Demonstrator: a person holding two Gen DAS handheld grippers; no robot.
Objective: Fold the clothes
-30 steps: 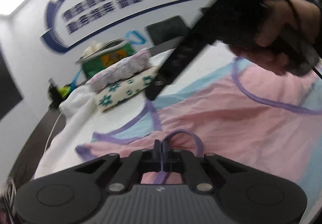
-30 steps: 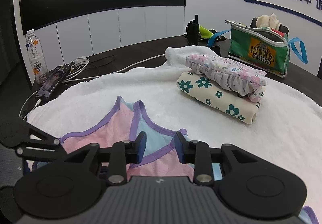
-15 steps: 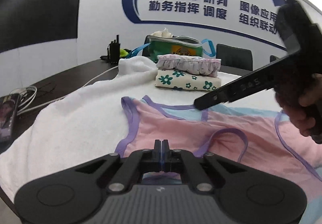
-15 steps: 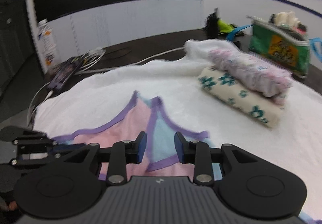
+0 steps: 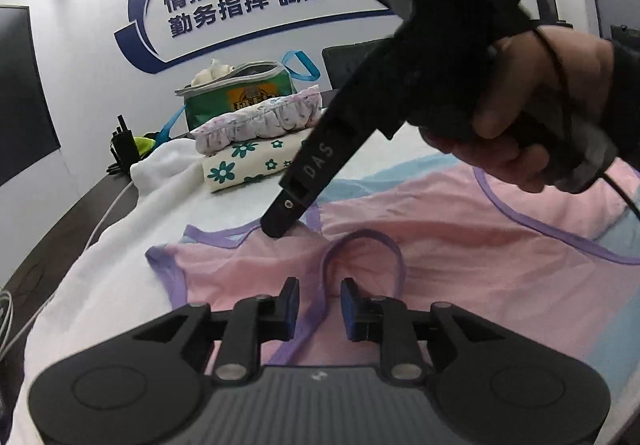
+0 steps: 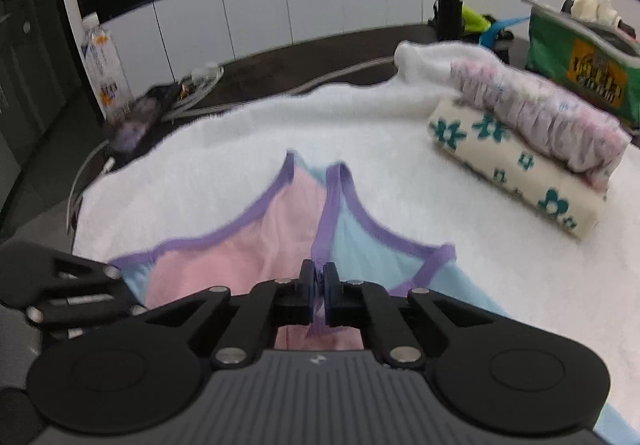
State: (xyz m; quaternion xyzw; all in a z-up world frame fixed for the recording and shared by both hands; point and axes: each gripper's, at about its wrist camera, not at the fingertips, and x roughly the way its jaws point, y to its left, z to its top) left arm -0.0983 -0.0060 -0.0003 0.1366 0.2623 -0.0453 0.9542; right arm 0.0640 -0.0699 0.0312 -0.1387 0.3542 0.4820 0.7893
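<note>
The right gripper [image 6: 318,282] has just been closed onto the purple trim of the pink-and-blue top [image 6: 256,221], low centre of frame. The left gripper [image 5: 319,299] has just been opened, with a trim loop lying loose between its pads. That loop could be dragged out of shape. Bare white towel [image 6: 248,133] is left open above; the folded stack [image 6: 520,149] crowds the right.

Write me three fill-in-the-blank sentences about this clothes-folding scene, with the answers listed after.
1. The right gripper is shut on the garment's ____ trim.
2. The pink and blue garment lies on a ____ towel.
3. The ruffled folded cloth rests on top of a folded cloth printed with teal ____.

Missing words: purple; white; flowers
</note>
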